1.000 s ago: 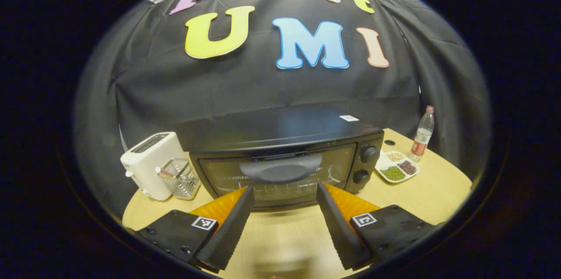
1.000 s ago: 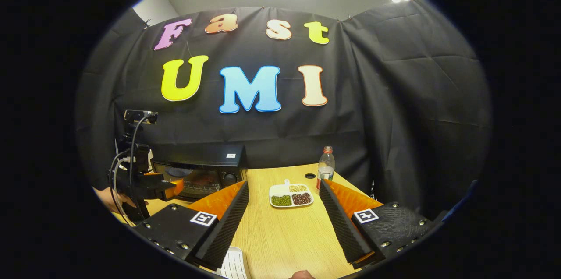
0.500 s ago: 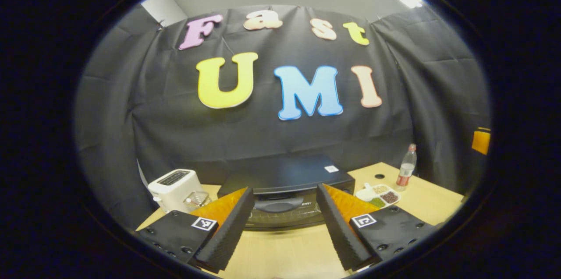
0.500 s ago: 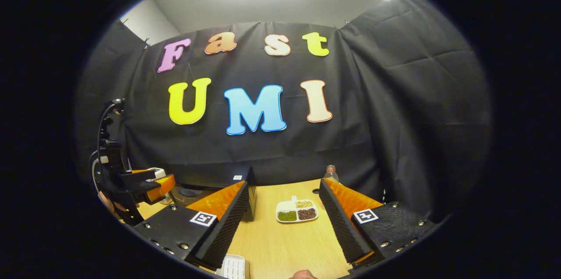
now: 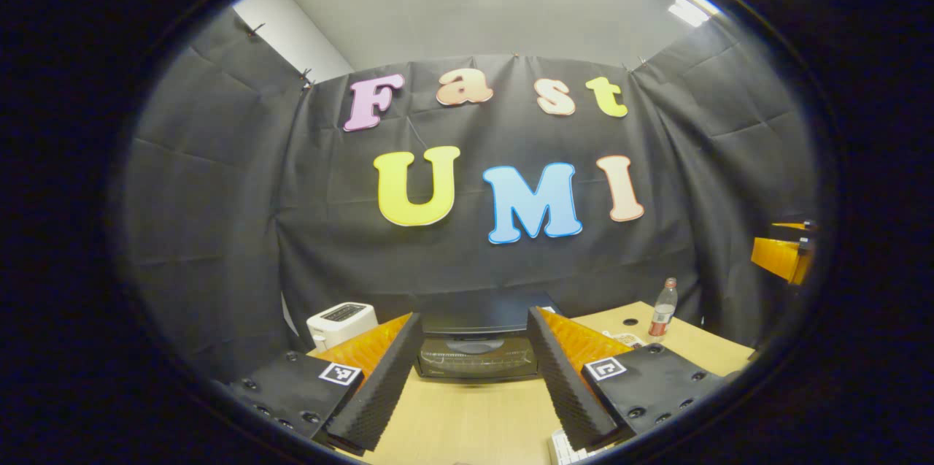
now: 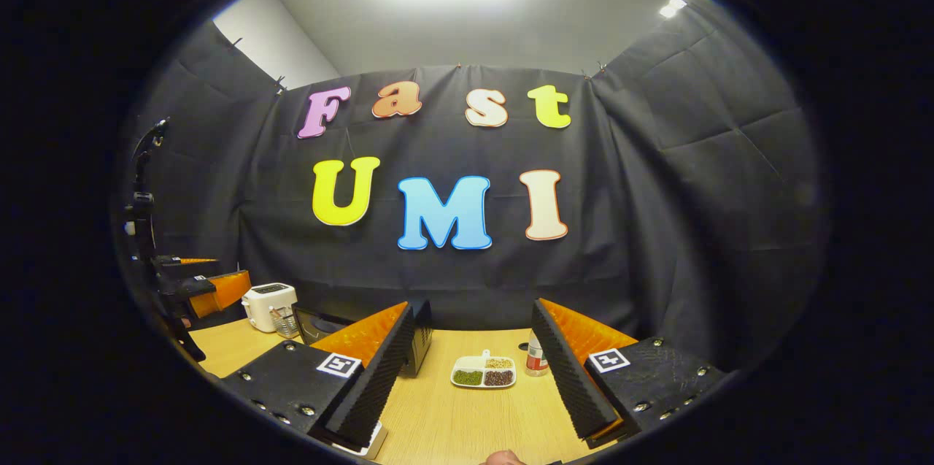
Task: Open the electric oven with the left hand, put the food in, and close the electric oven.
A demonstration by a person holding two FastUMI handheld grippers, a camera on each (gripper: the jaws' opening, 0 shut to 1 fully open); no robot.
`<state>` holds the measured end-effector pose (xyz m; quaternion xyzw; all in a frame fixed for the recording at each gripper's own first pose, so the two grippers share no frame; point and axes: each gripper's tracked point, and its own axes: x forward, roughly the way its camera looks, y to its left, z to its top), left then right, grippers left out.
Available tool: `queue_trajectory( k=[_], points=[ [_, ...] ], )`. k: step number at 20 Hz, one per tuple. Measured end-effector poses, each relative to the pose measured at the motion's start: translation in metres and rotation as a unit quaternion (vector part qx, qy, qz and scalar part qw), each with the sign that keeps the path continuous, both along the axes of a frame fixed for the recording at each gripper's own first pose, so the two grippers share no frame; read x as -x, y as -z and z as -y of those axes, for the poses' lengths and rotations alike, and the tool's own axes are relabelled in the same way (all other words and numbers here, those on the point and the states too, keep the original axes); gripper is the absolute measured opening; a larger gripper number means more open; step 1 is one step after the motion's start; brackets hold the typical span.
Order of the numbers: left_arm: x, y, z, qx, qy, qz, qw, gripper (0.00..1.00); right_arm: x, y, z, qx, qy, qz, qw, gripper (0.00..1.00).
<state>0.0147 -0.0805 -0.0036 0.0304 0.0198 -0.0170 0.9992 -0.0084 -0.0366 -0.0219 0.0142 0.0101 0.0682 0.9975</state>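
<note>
Left gripper [image 5: 471, 377]: fingers spread wide, nothing between them. Dead ahead, framed in the gap between the two fingers, sits the electric oven [image 5: 478, 348] on the counter [image 5: 467, 421], well apart from the tips. Door looks closed; its handle [image 5: 474, 343] is a wide bar across the top of the glass. Judgement: rigid metal box, heavy enough to stay put, door hinged at the bottom, so hook or pinch the handle mid-span and pull down and toward you. Glass front, so don't let it drop open.

Left of the left finger: a white toaster [image 5: 340, 323]. Right of the right finger: a plastic bottle [image 5: 661, 317].

Right gripper [image 6: 471, 377]: fingers also wide apart, empty. Between them, further out on the counter, the divided food dish [image 6: 483, 371] with three compartments of beans or grains. Judgement: light, shallow, loose contents, will spill if tilted. Grip the rim or the small tab at its far edge and keep it level. The bottle stands just beside the right finger.
</note>
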Motion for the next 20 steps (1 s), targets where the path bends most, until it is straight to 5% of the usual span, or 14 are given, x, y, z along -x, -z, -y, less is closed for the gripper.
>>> queue_trajectory(
  k=[20],
  points=[
    [0.069,-0.027,-0.088,0.023,-0.016,0.03,0.999,1.0,0.042,-0.029,-0.036,-0.006,0.028,0.015,0.999,0.98]
  ],
)
